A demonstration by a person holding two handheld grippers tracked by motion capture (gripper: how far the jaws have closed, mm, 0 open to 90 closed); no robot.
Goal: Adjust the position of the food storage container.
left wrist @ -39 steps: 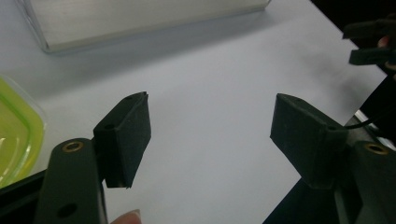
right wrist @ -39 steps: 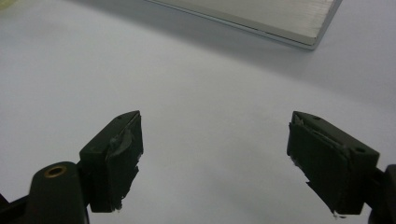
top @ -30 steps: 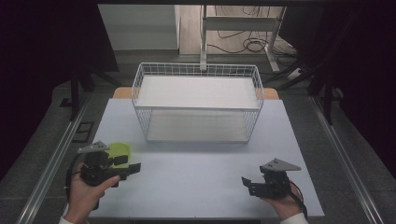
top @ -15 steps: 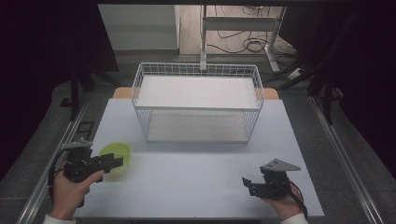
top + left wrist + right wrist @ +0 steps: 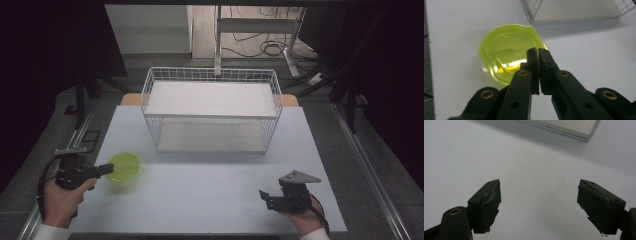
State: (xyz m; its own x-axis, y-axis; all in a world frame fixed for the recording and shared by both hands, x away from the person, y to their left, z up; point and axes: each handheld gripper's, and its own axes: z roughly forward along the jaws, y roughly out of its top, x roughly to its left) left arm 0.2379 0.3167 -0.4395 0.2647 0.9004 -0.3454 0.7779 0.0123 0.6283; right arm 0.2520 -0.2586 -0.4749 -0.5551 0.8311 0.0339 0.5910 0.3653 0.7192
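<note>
High view. Item: one translucent yellow-green bowl (image 5: 123, 167), upright on the white table (image 5: 210, 195), just ahead of your left gripper (image 5: 102, 170), whose jaw tips reach its near rim. Behind it and well apart stands a white wire basket (image 5: 212, 111). Your right gripper (image 5: 265, 197) rests low at the other side of the table, far from the bowl.

Left gripper view. The bowl (image 5: 509, 53) lies just beyond and to the left of your fingertips (image 5: 532, 56), with a small pour lip on its far rim. Your left jaws are pressed together with only a hairline between them. The tips overlap the bowl's near-right rim from this angle; whether they pinch the rim or merely sit over it you cannot tell from here. Handling, as a judgement: thin moulded plastic, light, glossy and likely slippery, walls that may flex under a hard squeeze, and apt to skid on the smooth table if nudged. Best hold: one finger inside, one outside the rim, clear of the pour lip.

Right gripper view. Your right fingers (image 5: 486, 202) stand wide apart, nothing between them, bare table beneath; a corner of the basket's base shows beyond the tips.
</note>
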